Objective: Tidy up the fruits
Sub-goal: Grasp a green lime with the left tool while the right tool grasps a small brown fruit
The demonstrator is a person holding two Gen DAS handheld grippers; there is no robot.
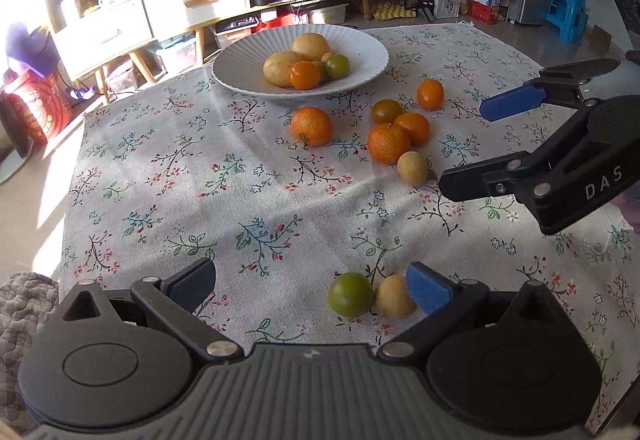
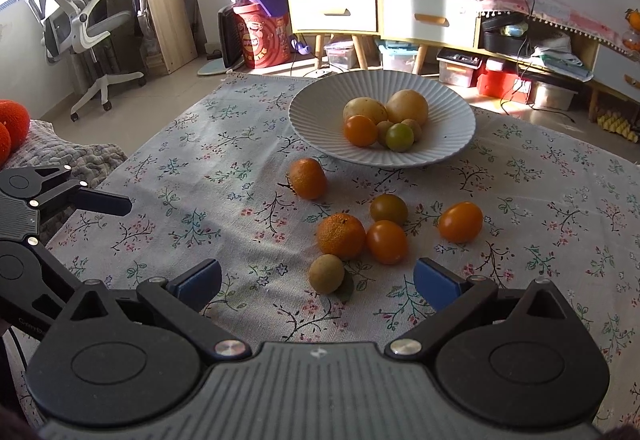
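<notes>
White ribbed plate (image 1: 240,56): far centre of the floral tablecloth (image 1: 200,180). It holds two pale yellow fruits, one orange tomato, one green tomato and one or two small tan fruits, all bunched together.

Loose fruit, mid-table cluster: rough mandarin (image 2: 341,235) touching a smooth orange tomato (image 2: 387,242) on its right; a dark green-brown tomato (image 2: 389,209) just behind them; a small tan fruit (image 2: 326,274) at the near edge of the cluster, just beside the mandarin.

Loose fruit, singles: a second mandarin (image 2: 307,178) to the left, near the plate's front rim; an oval orange tomato (image 2: 460,221) to the right, apart from the cluster.

Loose fruit, near pair: a green tomato (image 1: 351,294) touching a pale yellow fruit (image 1: 395,297), close in front of my left tool.

My left gripper (image 1: 312,288): fingers spread wide, holding nothing. The right blue pad (image 1: 428,294) sits against or just beside the pale yellow fruit; I cannot tell whether they touch.

My right gripper (image 2: 318,280): fingers wide apart, holding nothing, low over the cloth with the small tan fruit lying between the tips.

Shelving and drawers (image 2: 336,8): beyond the table's far edge.
</notes>
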